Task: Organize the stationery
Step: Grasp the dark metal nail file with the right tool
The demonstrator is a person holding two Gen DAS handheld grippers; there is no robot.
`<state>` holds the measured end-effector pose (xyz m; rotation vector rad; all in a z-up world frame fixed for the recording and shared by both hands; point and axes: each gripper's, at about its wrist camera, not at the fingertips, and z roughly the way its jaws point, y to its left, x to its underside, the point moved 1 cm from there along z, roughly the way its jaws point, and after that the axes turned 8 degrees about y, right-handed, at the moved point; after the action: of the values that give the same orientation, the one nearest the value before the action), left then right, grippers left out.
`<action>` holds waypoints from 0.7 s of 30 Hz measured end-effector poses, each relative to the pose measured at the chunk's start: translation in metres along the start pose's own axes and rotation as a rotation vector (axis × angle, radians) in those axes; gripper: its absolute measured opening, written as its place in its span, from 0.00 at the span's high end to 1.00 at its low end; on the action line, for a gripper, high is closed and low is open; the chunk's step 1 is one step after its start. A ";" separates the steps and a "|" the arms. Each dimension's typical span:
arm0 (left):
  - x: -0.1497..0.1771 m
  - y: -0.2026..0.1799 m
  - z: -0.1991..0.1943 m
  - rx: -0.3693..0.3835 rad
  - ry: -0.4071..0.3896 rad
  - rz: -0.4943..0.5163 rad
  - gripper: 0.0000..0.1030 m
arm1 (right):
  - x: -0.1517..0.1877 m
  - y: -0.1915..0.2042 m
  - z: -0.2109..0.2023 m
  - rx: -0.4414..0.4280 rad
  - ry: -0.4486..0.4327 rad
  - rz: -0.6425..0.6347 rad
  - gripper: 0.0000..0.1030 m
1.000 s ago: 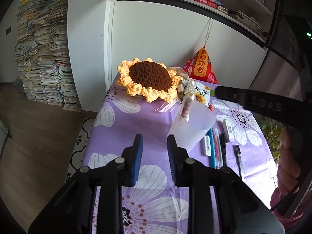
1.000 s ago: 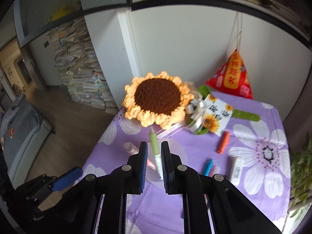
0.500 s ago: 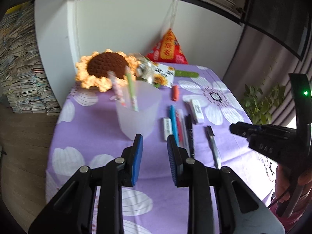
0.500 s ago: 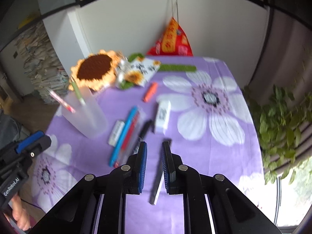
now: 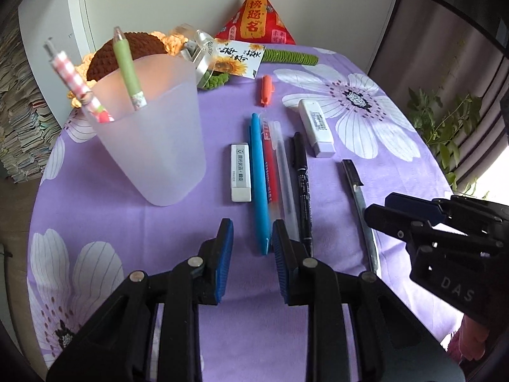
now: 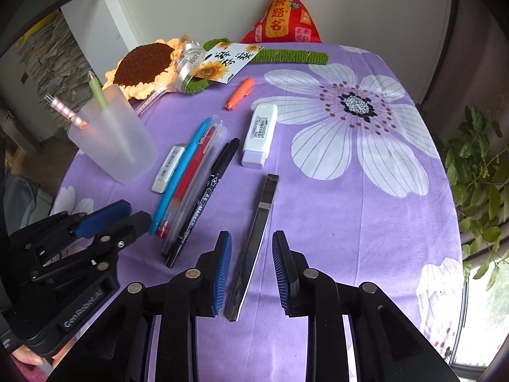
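Right claw: parted, empty, straddling black pen lying alone on tabletop, likely next pick. Left claw: parted, empty, near blue pen. Frosted cup: upright, holds two pens.

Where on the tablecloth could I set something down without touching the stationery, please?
Bare cloth lies right of the black pen and white case, over the big flower print, and in front of the frosted cup. It is crowded from the eraser to the black marker.

Left tool and right tool hover, jaws parted.
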<state>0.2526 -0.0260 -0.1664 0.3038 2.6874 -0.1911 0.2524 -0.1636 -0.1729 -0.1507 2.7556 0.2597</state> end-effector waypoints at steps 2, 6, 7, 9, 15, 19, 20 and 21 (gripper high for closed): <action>-0.003 -0.001 0.005 -0.008 0.008 0.002 0.78 | -0.002 0.000 0.006 -0.003 0.005 0.000 0.74; -0.009 -0.003 0.011 -0.015 0.009 0.005 0.77 | -0.006 -0.002 0.015 0.006 0.022 0.008 0.74; -0.011 -0.004 0.012 -0.022 0.007 0.006 0.77 | -0.007 -0.003 0.017 0.003 0.029 0.011 0.74; -0.013 -0.004 0.013 -0.033 0.001 0.007 0.77 | -0.008 -0.005 0.021 -0.003 0.037 0.016 0.74; -0.012 -0.002 0.015 -0.057 0.015 0.008 0.74 | -0.007 -0.007 0.022 -0.006 0.033 0.018 0.74; -0.011 -0.008 0.021 -0.066 0.050 0.018 0.77 | -0.006 -0.005 0.021 -0.011 0.034 0.011 0.74; -0.011 -0.013 0.021 -0.090 0.032 0.034 0.79 | -0.006 -0.004 0.022 -0.007 0.032 0.009 0.74; -0.012 -0.016 0.022 -0.095 0.031 0.047 0.84 | -0.006 -0.003 0.022 -0.003 0.030 0.008 0.74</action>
<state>0.2685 -0.0480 -0.1799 0.3422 2.7064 -0.0444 0.2663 -0.1619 -0.1911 -0.1456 2.7861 0.2662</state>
